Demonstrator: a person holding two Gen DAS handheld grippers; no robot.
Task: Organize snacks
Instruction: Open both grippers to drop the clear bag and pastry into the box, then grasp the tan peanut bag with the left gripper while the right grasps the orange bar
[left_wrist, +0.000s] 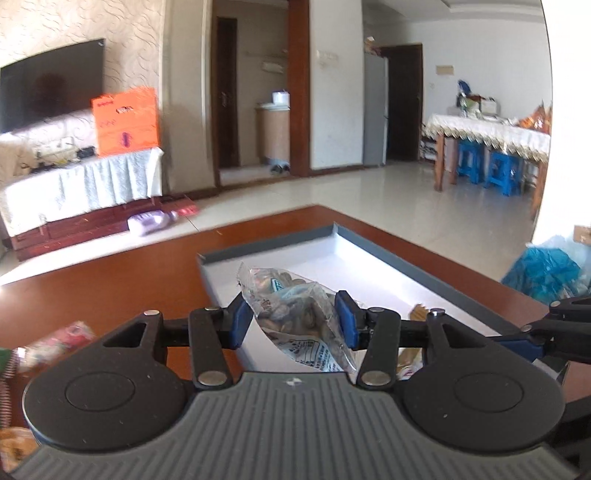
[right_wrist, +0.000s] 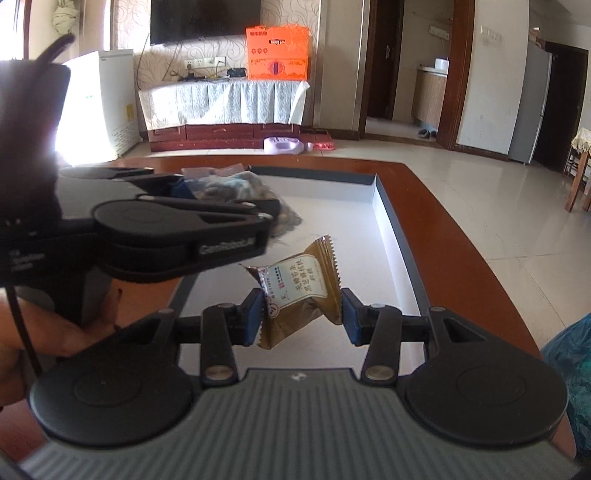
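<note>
A white tray with a dark grey rim (left_wrist: 391, 254) (right_wrist: 386, 210) lies on the red-brown table. My left gripper (left_wrist: 293, 319) is shut on a clear bag of nuts (left_wrist: 295, 314) and holds it above the tray's near left part; the bag also shows in the right wrist view (right_wrist: 236, 184). My right gripper (right_wrist: 301, 314) is shut on a brown-gold snack packet with a white label (right_wrist: 299, 295) and holds it over the tray's near end. The left gripper's body (right_wrist: 177, 229) crosses the right wrist view at left.
Loose snack packets lie on the table at left (left_wrist: 55, 343). A blue plastic bag (left_wrist: 546, 273) (right_wrist: 576, 365) sits at the table's right edge. Beyond are the floor, a TV cabinet with an orange box (right_wrist: 277, 51), and a bottle on the floor (right_wrist: 284, 144).
</note>
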